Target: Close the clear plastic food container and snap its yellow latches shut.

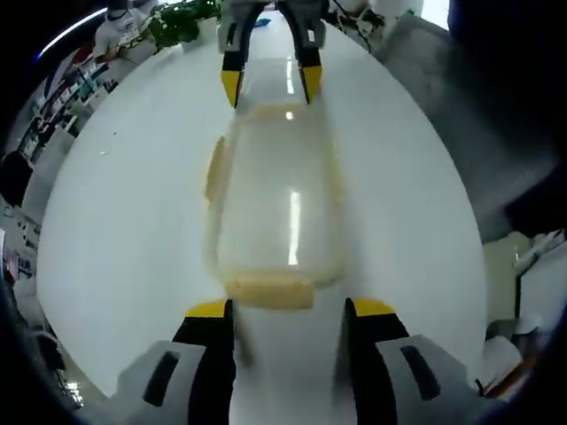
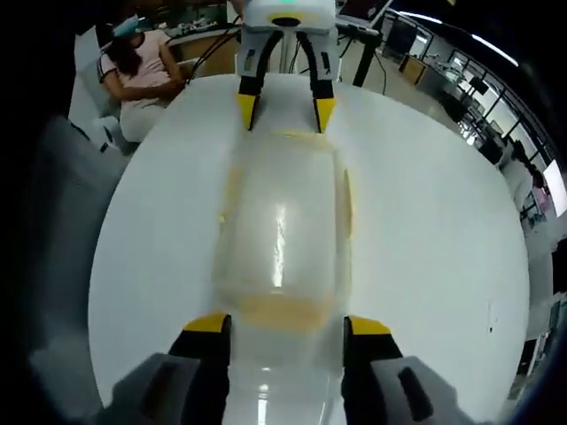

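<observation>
Light, slick, thin-walled clear container [image 1: 279, 199] on the white surface [image 1: 133, 221]: press its end yellow latches [image 1: 270, 290], at 6 o'clock before each hand-held gripper—left [image 1: 288, 312], right [image 2: 288, 323]—both spread apart.

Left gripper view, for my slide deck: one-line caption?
Two open claws, left and right, face each other across a lidded clear container on a white table.

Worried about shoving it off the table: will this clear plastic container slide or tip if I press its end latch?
The container looks empty, so probably light and apt to slide on the glossy white table. It sits low and wide, so tipping seems unlikely. The right tool at the far end could brace it.
</observation>
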The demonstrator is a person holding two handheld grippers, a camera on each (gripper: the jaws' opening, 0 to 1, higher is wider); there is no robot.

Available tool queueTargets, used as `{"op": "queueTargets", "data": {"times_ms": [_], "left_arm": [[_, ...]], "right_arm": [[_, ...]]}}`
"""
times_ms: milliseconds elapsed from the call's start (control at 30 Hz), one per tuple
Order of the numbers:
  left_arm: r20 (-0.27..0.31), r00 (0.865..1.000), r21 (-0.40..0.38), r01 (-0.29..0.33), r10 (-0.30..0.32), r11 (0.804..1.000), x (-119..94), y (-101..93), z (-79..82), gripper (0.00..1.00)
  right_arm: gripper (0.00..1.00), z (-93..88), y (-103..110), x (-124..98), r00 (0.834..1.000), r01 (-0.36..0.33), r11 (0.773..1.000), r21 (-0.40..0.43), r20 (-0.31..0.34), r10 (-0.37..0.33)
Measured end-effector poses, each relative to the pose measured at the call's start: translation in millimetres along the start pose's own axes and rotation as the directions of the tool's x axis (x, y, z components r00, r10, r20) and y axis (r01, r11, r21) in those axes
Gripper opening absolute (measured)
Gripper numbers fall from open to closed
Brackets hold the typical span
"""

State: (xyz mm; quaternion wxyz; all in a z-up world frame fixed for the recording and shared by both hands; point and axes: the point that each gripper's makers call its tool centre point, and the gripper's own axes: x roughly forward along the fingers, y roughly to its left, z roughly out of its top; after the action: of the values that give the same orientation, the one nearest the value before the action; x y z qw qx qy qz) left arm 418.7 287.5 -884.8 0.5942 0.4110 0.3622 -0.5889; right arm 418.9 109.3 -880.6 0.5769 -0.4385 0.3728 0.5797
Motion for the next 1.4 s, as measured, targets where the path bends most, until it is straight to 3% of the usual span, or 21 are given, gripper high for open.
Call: {"op": "queueTargets", "data": {"times_ms": [200,333,467,567,1067,1400], "left_arm": [[-0.043,0.999,0.003,0.001,-0.001,1.000,1,10.5,-0.8,0.52],[-0.032,0.999,0.010,0.019,-0.019,1.000,4,13.5,4.8,0.50],[-0.027,0.999,-0.027,0.039,-0.039,0.999,7,13.4,9.7,0.41],[-0.033,0.999,-0.017,0.042,-0.043,0.999,7,15.8,10.0,0.37],[-0.063,0.997,-0.028,0.040,-0.041,0.999,8,16.9,7.5,0.38],[-0.030,0.999,-0.045,0.031,-0.032,0.998,7,19.8,6.6,0.35]], "right_arm": [[0.45,-3.8,-3,7,0.999,-0.030,0.999,0.024,-0.030,0.030],[0.43,-0.8,-1,10,0.998,-0.054,0.998,0.018,-0.036,0.055],[0.40,1.5,-2,11,0.996,-0.078,0.996,0.043,-0.034,0.080],[0.38,1.6,-6,9,0.996,-0.076,0.995,0.057,-0.036,0.078],[0.38,0.7,-6,12,0.993,-0.081,0.996,0.042,-0.086,0.085],[0.36,0.8,-8,11,0.993,-0.085,0.995,0.045,-0.072,0.088]]}}
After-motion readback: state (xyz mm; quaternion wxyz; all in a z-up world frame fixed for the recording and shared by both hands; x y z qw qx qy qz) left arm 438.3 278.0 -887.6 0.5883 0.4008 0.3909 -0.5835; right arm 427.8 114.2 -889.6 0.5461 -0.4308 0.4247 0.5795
